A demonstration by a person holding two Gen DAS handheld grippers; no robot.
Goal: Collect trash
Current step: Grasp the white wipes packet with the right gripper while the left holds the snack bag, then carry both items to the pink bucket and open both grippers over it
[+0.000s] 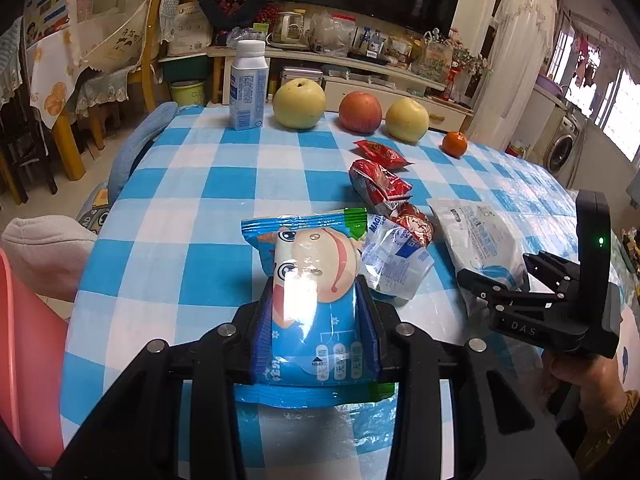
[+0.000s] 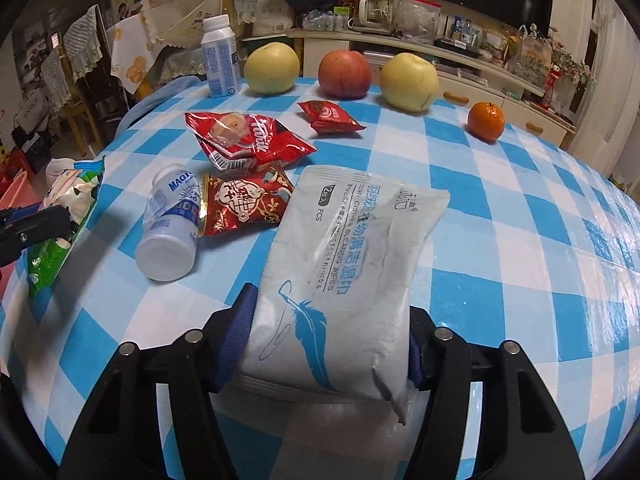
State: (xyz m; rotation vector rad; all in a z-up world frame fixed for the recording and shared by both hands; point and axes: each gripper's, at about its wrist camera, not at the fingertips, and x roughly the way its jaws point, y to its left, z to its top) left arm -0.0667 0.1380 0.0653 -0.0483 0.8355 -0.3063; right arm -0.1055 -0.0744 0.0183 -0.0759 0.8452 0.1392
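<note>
My left gripper (image 1: 316, 320) is shut on a blue snack wrapper (image 1: 312, 264) with a cartoon face, held just above the blue-checked tablecloth (image 1: 192, 208). In the right wrist view this wrapper (image 2: 68, 200) shows at the left edge. My right gripper (image 2: 332, 320) has a white wet-wipes pack (image 2: 352, 240) between its blue pads, which press on both of the pack's sides. The right gripper (image 1: 508, 276) also appears at the right in the left wrist view. Loose on the table lie three red wrappers (image 2: 248, 140) (image 2: 244, 204) (image 2: 330, 117) and a small tipped plastic bottle (image 2: 170, 232).
Along the far edge of the table stand a white bottle (image 2: 220, 56), two yellow pears (image 2: 272, 68) (image 2: 408, 82), a red apple (image 2: 345, 74) and a tangerine (image 2: 486, 121). A pink plastic object (image 1: 24, 340) is at the left below the table. A hand (image 1: 588, 380) holds the right gripper.
</note>
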